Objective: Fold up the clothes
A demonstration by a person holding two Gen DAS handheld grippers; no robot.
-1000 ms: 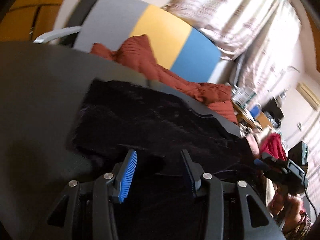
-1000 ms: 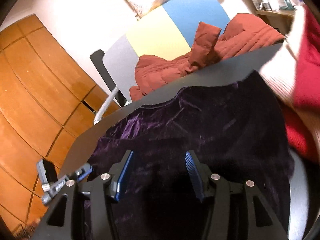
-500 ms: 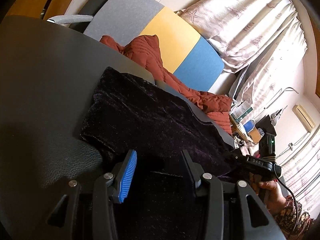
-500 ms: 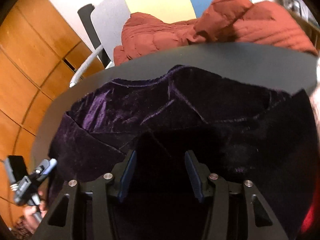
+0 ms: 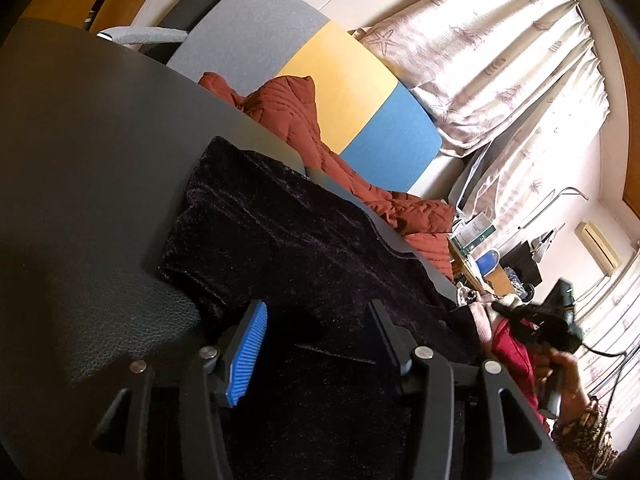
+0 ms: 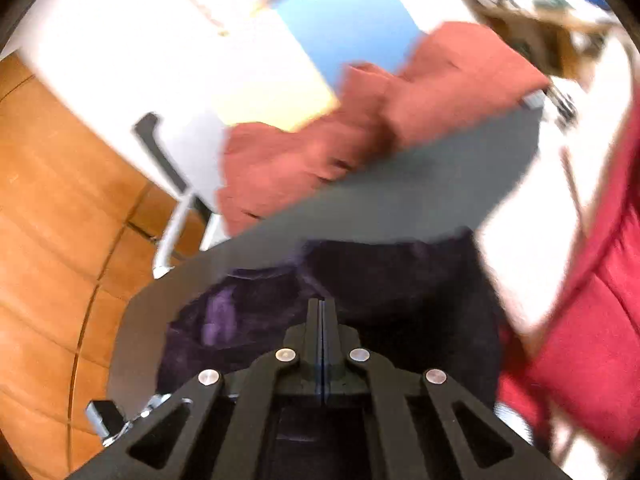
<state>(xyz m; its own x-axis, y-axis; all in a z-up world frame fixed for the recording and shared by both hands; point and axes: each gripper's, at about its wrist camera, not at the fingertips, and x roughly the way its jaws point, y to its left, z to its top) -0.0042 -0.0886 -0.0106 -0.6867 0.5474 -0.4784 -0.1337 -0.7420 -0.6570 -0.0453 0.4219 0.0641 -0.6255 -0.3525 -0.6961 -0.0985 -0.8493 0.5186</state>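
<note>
Right claw clenched over the dark velvet garment (image 5: 304, 248), left claw spread wide above its near edge.

My left gripper (image 5: 316, 344) hangs released, both fingers apart over the cloth, holding nothing. My right gripper (image 6: 321, 344) has its fingers pressed flat together; the view is blurred, so I cannot tell whether a pinch of velvet sits between them. The garment lies on the dark grey table (image 5: 92, 184), partly doubled over itself. Its long axis runs along the table's far edge, from my left gripper's side towards the right, one squared end pointing at the rust-red quilt (image 5: 288, 108). Judgement: to fold well, grip both near corners level, lift together, keep the edge taut, lay it square.
</note>
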